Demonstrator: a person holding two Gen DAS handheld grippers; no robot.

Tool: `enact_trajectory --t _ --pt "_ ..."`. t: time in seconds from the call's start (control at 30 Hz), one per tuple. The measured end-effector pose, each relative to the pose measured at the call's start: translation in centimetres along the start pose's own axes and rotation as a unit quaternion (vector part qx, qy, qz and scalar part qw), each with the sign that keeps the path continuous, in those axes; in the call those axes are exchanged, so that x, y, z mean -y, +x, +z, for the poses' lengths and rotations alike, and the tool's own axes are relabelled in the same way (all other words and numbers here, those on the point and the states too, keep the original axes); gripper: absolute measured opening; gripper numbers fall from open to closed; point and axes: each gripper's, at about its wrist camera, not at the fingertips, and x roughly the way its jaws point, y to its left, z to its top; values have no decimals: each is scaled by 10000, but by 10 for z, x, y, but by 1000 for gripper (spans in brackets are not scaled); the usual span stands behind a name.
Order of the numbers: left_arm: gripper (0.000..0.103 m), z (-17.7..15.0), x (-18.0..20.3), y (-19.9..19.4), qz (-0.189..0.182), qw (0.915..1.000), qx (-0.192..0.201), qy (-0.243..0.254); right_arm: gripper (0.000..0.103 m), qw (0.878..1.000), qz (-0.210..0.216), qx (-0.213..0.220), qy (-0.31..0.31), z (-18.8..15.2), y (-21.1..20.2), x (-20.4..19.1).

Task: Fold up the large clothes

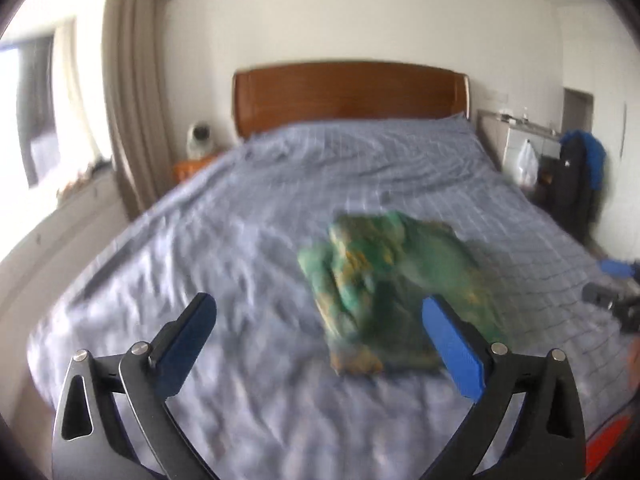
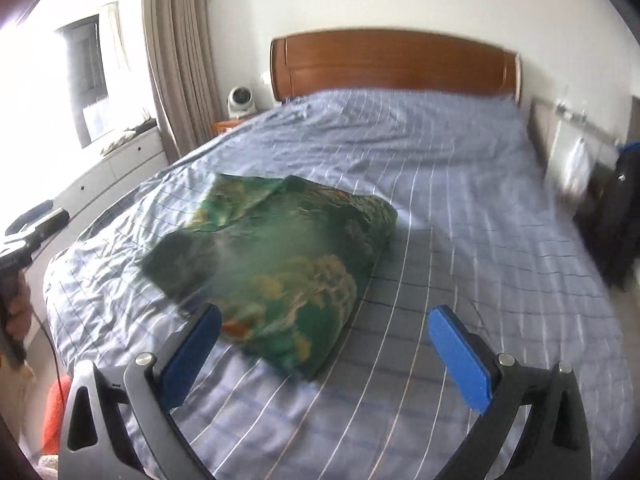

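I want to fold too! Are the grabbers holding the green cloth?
No. The left gripper and right gripper are open and empty; the green cloth lies on the bed.

Daylight floods in from the blown-out window (image 2: 60, 80) on my left, washing that side white. My left view is smeared by motion blur: the green patterned folded garment (image 1: 384, 292) and the blue-grey checked bed cover (image 1: 240, 216) look soft. Fisheye bending curves the brown wooden headboard (image 2: 394, 64); dark vignetting rings both views.

Left tool (image 1: 320, 322), right tool (image 2: 324, 334): apparently wide, empty.
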Motion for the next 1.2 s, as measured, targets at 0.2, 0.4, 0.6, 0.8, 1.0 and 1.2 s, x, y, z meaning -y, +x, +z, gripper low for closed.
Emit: enact_trajectory --t 0.2,0.4,0.6,0.8,1.0,1.2 --pt "103 -50 36 -28 369 9991 -145 170 103 9941 309 692 771 -65 -62 -24" --pt "103 -73 55 -48 353 9980 -252 461 103 9978 73 311 584 -87 -82 -43" --pt "103 -87 62 -62 209 9978 -544 306 103 9974 -375 -350 501 -105 -84 -58" --pt "103 -91 67 -69 350 9967 -662 323 103 9976 -549 -302 311 -117 -100 -70" --pt "103 -94 67 -72 346 9968 -615 362 103 9979 -549 -66 346 -115 -116 -74" --pt "103 -92 64 -72 406 9960 -680 415 103 9976 -427 -396 377 -113 -105 -87"
